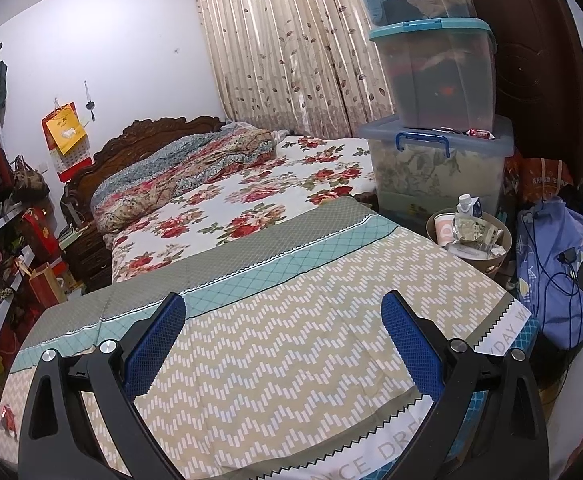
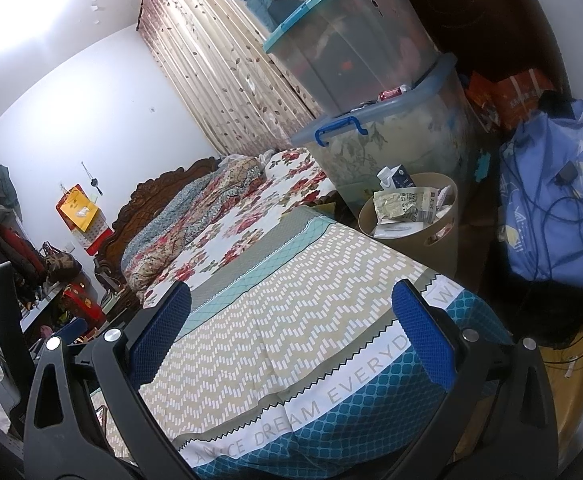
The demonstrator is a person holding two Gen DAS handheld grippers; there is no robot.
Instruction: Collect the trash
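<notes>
Floral bed [image 1: 251, 200], stacked storage boxes [image 1: 435, 76]

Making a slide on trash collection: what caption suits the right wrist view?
Open right claw above a patterned bedspread, facing a full wastebasket beside stacked storage boxes.

The patterned sheet [image 1: 291, 340] lies bare across the bed. Past its far right corner, stacked storage boxes [image 1: 439, 80] crowd the full wastebasket [image 2: 431, 236]. A blue bag [image 2: 551, 216] flanks it.
</notes>
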